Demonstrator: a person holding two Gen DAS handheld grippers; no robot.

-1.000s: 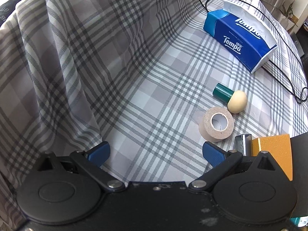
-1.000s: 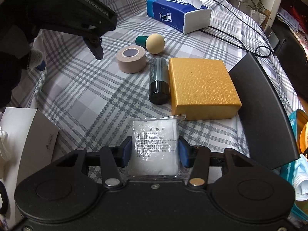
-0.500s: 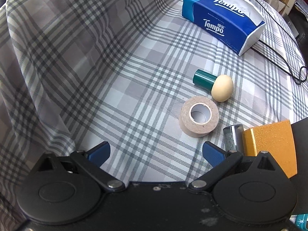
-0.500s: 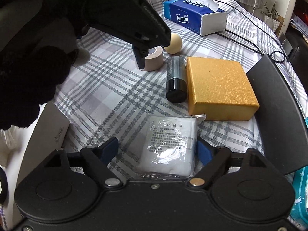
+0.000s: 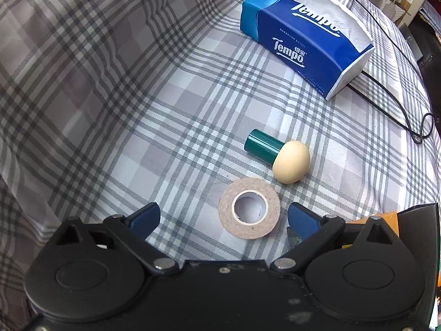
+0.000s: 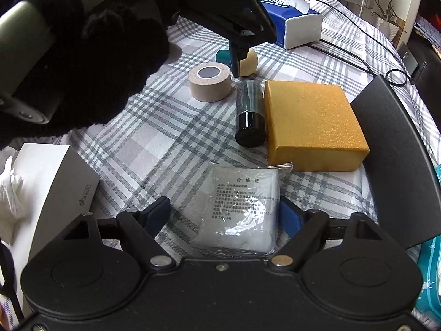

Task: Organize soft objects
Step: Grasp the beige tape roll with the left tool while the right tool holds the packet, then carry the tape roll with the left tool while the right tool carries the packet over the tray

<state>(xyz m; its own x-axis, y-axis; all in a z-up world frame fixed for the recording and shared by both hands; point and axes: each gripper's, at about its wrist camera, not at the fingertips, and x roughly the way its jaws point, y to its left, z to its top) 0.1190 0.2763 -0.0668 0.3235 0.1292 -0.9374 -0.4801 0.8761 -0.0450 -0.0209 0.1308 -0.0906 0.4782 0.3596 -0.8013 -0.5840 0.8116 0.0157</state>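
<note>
A white gauze packet in clear plastic (image 6: 242, 209) lies on the plaid cloth between the open fingers of my right gripper (image 6: 224, 216); the jaws do not press it. My left gripper (image 5: 223, 218) is open and hovers over a beige tape roll (image 5: 249, 208), which sits between its fingertips. The roll also shows in the right wrist view (image 6: 210, 82), with the left gripper (image 6: 237, 55) above it. A makeup sponge with a green handle (image 5: 278, 154) lies just beyond the roll. A blue Tempo tissue pack (image 5: 306, 41) lies farther back.
A gold box (image 6: 311, 124) and a dark bottle (image 6: 249, 113) lie side by side right of the roll. A black panel (image 6: 397, 165) stands at the right. A white-grey box (image 6: 46, 187) sits at the left. A black cable (image 5: 399, 88) runs behind the tissue pack.
My right gripper has opened and let go of the gauze packet, which now lies on the cloth. My left gripper has moved forward and down over the tape roll.
</note>
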